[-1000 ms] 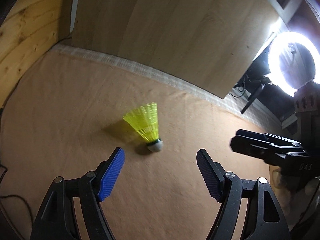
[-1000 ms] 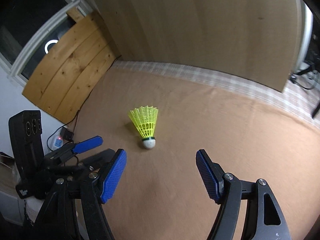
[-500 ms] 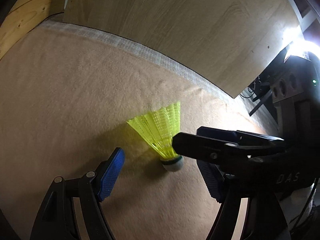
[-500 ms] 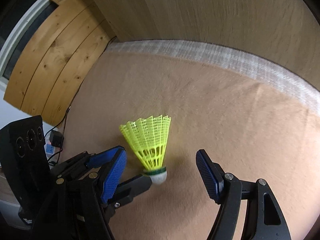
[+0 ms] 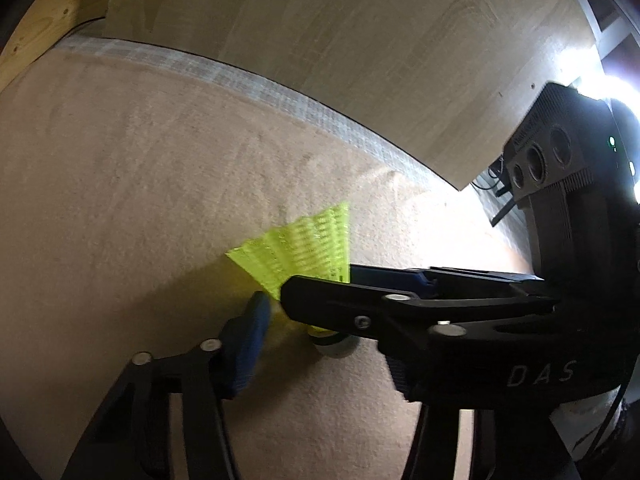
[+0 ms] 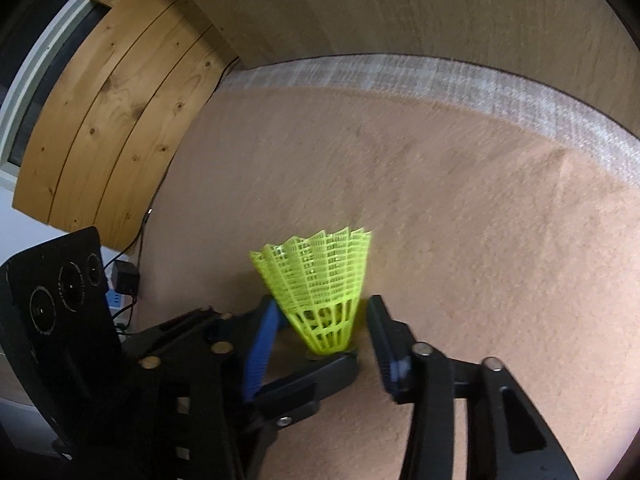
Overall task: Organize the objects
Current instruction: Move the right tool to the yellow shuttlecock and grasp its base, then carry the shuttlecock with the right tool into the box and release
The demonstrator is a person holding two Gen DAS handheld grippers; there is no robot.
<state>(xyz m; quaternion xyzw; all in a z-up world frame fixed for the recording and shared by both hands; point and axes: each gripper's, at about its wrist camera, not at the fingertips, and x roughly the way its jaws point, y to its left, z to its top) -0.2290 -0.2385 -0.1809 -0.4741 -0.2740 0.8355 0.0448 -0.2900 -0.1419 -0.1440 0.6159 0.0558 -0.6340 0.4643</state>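
Shuttlecock (image 6: 320,296) stands cork-down mid-desk (image 6: 460,208), well off its edges, between the spread fingers of my right claw (image 6: 320,340) and left claw (image 5: 324,340); grasping step: next I must pinch the skirt gently.

Tan carpet (image 6: 460,220), plywood wall (image 5: 360,60).

Shuttlecock (image 6: 320,280): glossy yellow plastic mesh skirt; pale, smooth-looking rounded base (image 5: 334,346). Surface (image 6: 460,220): matt tan cloth, fuzzy nap, with a coarser whitish woven strip (image 6: 440,74) at the far edge. Back panel (image 5: 360,40): smooth pale wood, light grain, matt. Side boards (image 6: 108,116): knotty pine planks, slight sheen. Right tongs (image 6: 326,344) and left tongs (image 5: 324,340): matt black plastic frames, shiny metal rivets, blue ribbed pads (image 6: 260,354) that look rubbery.
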